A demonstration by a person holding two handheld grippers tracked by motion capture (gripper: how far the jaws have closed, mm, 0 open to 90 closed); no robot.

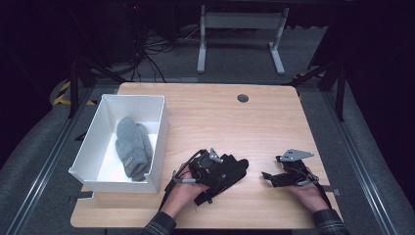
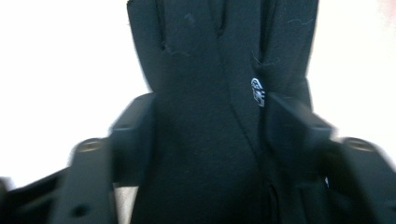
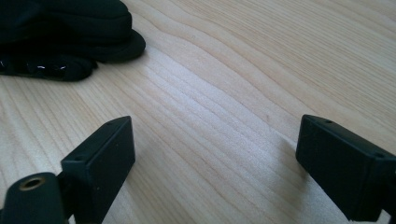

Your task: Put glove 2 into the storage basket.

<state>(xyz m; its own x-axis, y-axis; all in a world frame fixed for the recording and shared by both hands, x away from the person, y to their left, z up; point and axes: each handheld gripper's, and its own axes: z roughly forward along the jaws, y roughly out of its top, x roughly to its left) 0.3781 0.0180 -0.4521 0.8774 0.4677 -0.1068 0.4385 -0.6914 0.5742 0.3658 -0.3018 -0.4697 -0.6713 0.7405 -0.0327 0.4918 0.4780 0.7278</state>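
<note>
L gripper (image 1: 222, 169) is sitting on the wooden table (image 1: 235, 117) near the front edge, jaws closing on a black glove (image 2: 210, 93); its own view is blurred, so contact looks likely, not certain. R gripper (image 1: 274, 177) is resting w/ jaws spread wide over bare wood. Grey gloves (image 1: 132, 147) are lying in the white bin (image 1: 93, 142) at left.

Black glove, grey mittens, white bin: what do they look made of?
Black glove: matte knit or fleece fabric, judging by stitched seams and a small white logo. Grey mittens: fuzzy, probably wool or fleece. White bin: smooth and rigid, likely plastic, though coated board is possible.
</note>
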